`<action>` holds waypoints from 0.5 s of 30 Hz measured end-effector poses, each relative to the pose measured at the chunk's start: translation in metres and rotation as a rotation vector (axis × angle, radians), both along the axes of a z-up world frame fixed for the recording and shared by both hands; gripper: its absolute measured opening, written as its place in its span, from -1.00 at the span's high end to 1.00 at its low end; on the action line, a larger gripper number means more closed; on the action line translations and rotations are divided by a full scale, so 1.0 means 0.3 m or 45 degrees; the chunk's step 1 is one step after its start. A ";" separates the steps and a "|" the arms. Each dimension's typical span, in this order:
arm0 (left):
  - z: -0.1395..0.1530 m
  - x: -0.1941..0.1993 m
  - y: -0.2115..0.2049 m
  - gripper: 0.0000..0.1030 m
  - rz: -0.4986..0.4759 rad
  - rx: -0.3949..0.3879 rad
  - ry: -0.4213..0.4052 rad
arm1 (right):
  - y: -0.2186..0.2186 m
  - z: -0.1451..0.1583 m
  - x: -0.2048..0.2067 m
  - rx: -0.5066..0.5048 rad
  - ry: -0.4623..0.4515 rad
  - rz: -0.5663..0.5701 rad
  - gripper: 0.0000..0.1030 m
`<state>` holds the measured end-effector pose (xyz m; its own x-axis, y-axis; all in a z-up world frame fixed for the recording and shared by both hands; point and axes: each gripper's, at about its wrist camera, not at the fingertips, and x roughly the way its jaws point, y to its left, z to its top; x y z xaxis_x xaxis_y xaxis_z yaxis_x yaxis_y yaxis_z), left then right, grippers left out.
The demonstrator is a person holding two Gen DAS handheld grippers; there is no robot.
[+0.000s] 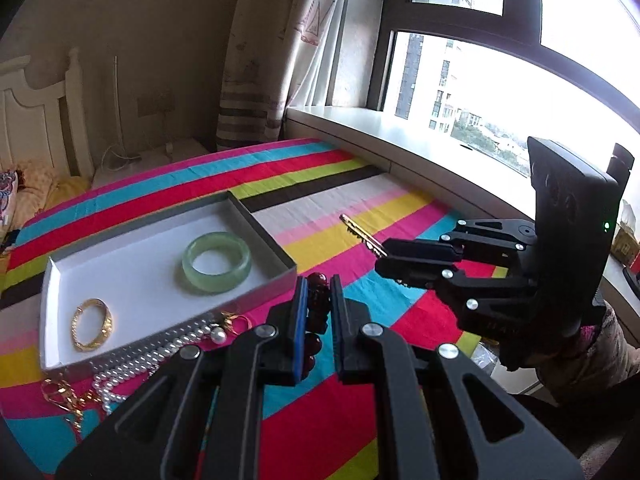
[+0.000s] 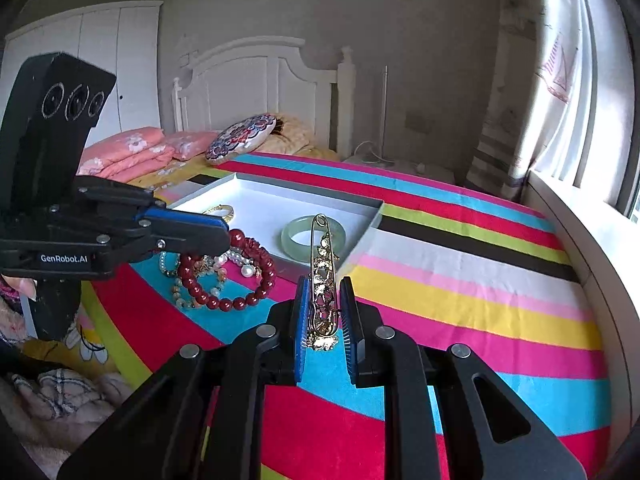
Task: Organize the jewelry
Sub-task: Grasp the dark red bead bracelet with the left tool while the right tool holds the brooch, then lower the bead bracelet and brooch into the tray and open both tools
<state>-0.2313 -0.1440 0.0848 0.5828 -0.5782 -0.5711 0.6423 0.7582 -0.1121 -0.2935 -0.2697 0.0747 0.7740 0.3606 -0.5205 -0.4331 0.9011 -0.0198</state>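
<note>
Tray [image 1: 256,222] with jade bangle [image 1: 216,263], gold bracelet [image 1: 93,324]; left tool [image 1: 319,312] gripping red beads [image 1: 318,300], right tool [image 2: 325,312] gold brooch [image 2: 323,280].

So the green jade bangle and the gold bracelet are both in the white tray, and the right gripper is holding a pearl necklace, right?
Not quite. The right gripper holds a gold brooch pin, not pearls; the right wrist view shows it. The pearl necklace lies on the striped cloth. The jade bangle and gold bracelet are in the white tray.
</note>
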 end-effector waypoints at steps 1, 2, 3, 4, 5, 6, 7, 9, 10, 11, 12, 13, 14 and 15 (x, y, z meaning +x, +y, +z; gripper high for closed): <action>0.005 0.005 0.005 0.80 0.005 0.000 -0.004 | 0.011 0.003 0.007 -0.010 -0.001 0.004 0.66; 0.013 0.012 0.014 0.80 0.012 -0.005 -0.007 | 0.023 0.006 0.015 -0.020 0.000 0.011 0.66; 0.020 0.018 0.024 0.80 0.020 -0.010 -0.010 | 0.036 0.010 0.025 -0.030 0.000 0.016 0.66; 0.027 0.027 0.035 0.80 0.029 -0.015 -0.012 | 0.050 0.013 0.034 -0.042 -0.001 0.023 0.66; 0.030 0.034 0.043 0.80 0.037 -0.017 -0.015 | 0.065 0.016 0.045 -0.055 -0.003 0.031 0.66; 0.036 0.044 0.056 0.80 0.049 -0.018 -0.018 | 0.078 0.019 0.052 -0.065 -0.005 0.038 0.66; 0.042 0.055 0.070 0.80 0.061 -0.021 -0.019 | 0.092 0.023 0.062 -0.076 -0.007 0.045 0.66; 0.055 0.075 0.095 0.80 0.080 -0.029 -0.017 | 0.117 0.030 0.080 -0.088 -0.012 0.055 0.66; 0.063 0.087 0.112 0.80 0.094 -0.034 -0.019 | 0.129 0.035 0.092 -0.092 -0.013 0.060 0.66; 0.069 0.096 0.123 0.80 0.101 -0.036 -0.020 | 0.143 0.041 0.105 -0.098 -0.016 0.066 0.66; 0.075 0.108 0.137 0.80 0.109 -0.037 -0.022 | 0.155 0.046 0.115 -0.103 -0.018 0.068 0.66; 0.083 0.120 0.152 0.80 0.122 -0.036 -0.026 | 0.165 0.051 0.127 -0.108 -0.021 0.070 0.66; 0.087 0.133 0.163 0.80 0.130 -0.035 -0.027 | 0.179 0.056 0.144 -0.113 -0.021 0.073 0.66; 0.091 0.143 0.173 0.80 0.137 -0.033 -0.029 | 0.189 0.059 0.156 -0.118 -0.021 0.075 0.66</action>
<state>-0.1883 -0.0921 0.1120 0.6549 -0.5260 -0.5426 0.5597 0.8200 -0.1193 -0.2467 -0.2130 0.0924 0.7615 0.3568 -0.5412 -0.4842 0.8682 -0.1090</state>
